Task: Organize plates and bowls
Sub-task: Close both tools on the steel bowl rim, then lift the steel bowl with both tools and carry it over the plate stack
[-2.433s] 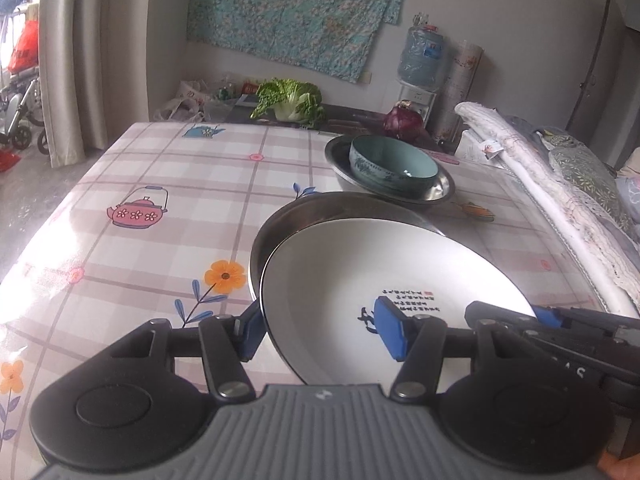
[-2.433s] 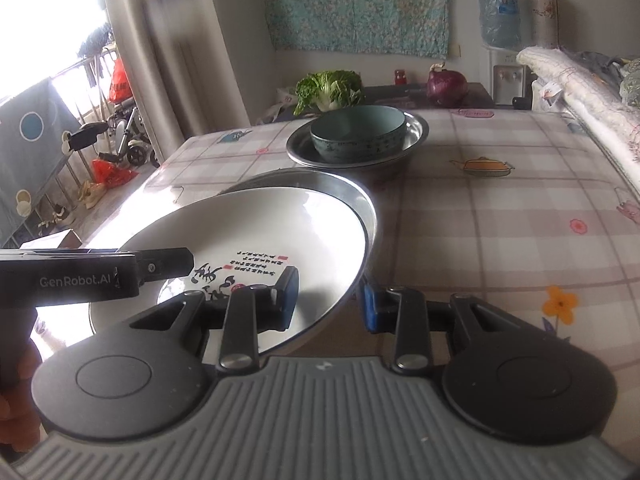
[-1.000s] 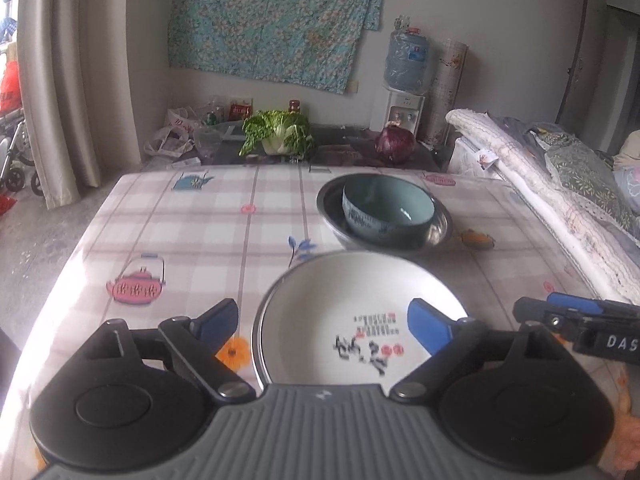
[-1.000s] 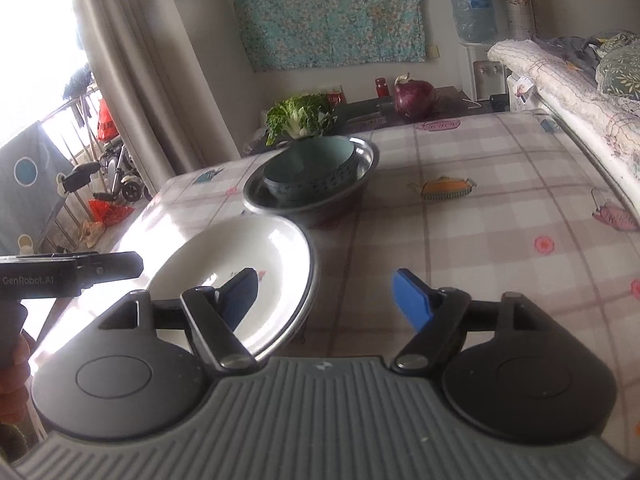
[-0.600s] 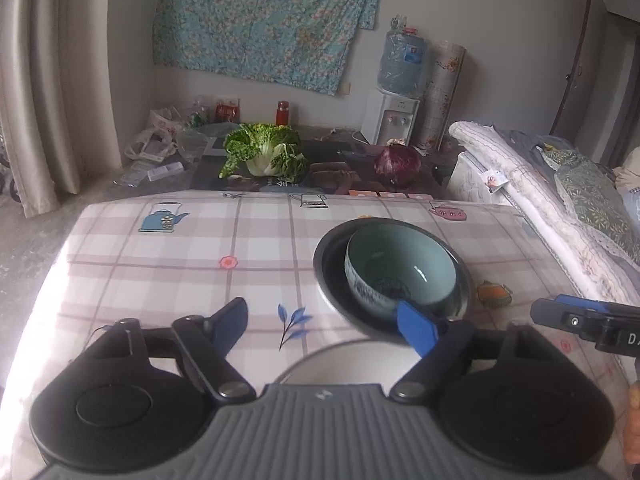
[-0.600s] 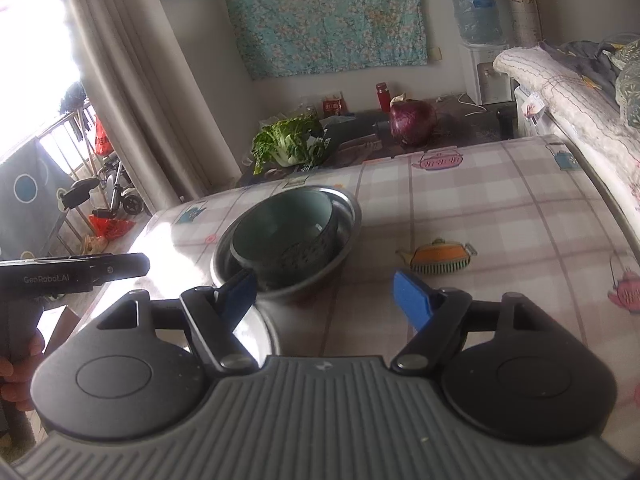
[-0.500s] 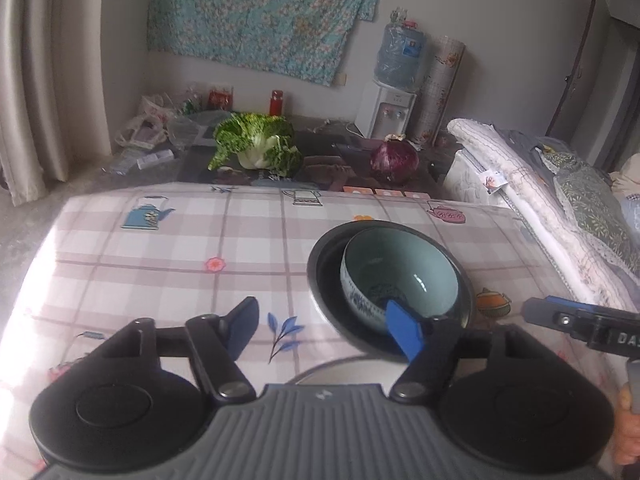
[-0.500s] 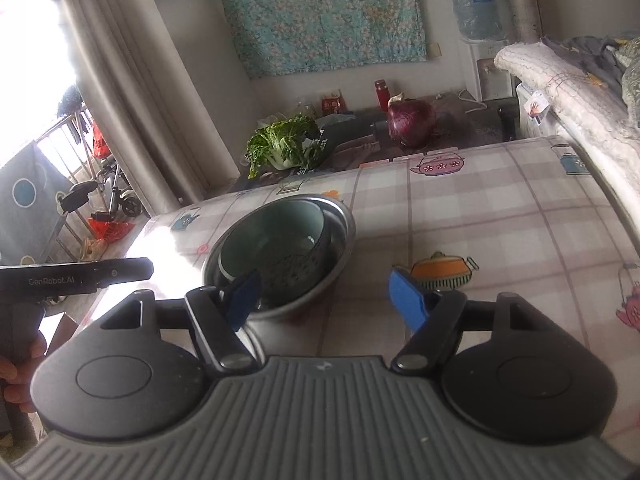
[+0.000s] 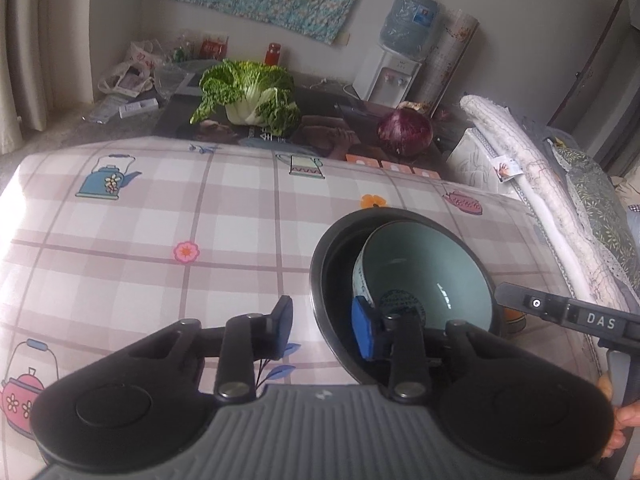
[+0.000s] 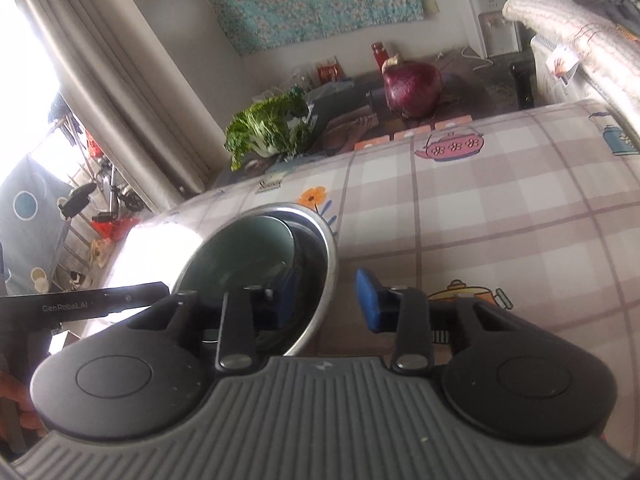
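Both hand-held grippers have left the white plate, which was in front of me a second ago and is now out of both views. I have moved up the desk to the steel basin, so I judge the plate step finished and the bowl stack next.

Left hand-held gripper (image 9: 322, 330): jaws closing, straddling the basin's (image 9: 320, 280) near-left rim. One finger is outside over the cloth, the blue-padded one inside. The pads are not yet pressing on the rim; a gap shows on the outer side.

Right hand-held gripper (image 10: 326, 300): jaws closing, straddling the basin's (image 10: 326, 280) near-right rim, one finger inside and the blue pad outside. A gap is visible here too, so no clamp yet.

Contents: the basin holds one teal bowl (image 9: 424, 276), which sits tilted against the basin's right wall and is empty, with a printed mark at the bottom. The basin stands toward the right edge of the desk (image 9: 160, 240), roughly midway up.

Judgement: a two-handed lift of basin and bowl together. The tilted bowl could slide if the basin tips.

Beyond the far edge, on a lower surface, are a cabbage (image 9: 248, 98) and a red onion (image 9: 405, 132). Neither is part of the job.
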Tool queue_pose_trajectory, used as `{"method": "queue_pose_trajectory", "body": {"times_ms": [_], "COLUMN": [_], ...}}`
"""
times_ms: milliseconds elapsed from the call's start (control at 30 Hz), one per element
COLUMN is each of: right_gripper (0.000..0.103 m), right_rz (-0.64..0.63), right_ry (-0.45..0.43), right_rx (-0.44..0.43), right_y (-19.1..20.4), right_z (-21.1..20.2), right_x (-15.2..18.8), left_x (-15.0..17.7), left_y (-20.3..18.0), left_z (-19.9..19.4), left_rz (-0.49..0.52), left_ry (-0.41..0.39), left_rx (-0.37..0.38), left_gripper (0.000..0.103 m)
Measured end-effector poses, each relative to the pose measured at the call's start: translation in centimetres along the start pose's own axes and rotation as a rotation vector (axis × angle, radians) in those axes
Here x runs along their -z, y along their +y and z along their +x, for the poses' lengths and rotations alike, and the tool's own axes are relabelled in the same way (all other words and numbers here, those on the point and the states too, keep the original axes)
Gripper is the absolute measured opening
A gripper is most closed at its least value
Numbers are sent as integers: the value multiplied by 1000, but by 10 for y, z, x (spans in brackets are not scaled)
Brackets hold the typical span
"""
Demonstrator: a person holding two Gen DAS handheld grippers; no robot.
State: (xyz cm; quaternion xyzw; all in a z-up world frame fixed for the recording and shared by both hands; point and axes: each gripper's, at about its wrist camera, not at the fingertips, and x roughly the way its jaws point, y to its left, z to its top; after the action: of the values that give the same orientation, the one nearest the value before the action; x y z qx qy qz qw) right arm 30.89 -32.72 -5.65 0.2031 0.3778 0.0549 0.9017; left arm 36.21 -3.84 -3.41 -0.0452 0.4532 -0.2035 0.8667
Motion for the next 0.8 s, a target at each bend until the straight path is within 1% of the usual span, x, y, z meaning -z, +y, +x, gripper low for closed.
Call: {"method": "queue_pose_trajectory", "body": {"times_ms": [133, 267, 333, 500, 633, 800], "right_gripper": [22, 19, 18, 17, 17, 17], "right_rz": [13, 27, 30, 43, 79, 87], "right_ry": [31, 60, 71, 86, 95, 109], "right_rx": [-2, -18, -23, -25, -39, -45], "right_y": [-4, -6, -6, -8, -12, -13], "right_z": [11, 20, 25, 34, 40, 49], "right_x": [1, 1, -1, -5, -7, -7], "left_x": [-1, -4, -6, -6, -5, -5], "left_y": [2, 6, 7, 7, 9, 10], "left_z": [10, 18, 22, 32, 41, 44], "left_rz": [-11, -33, -44, -53, -84, -100], "left_ry": [33, 58, 69, 91, 111, 115], "left_rx": [5, 15, 25, 34, 54, 63], "left_gripper": [26, 19, 18, 16, 15, 14]}}
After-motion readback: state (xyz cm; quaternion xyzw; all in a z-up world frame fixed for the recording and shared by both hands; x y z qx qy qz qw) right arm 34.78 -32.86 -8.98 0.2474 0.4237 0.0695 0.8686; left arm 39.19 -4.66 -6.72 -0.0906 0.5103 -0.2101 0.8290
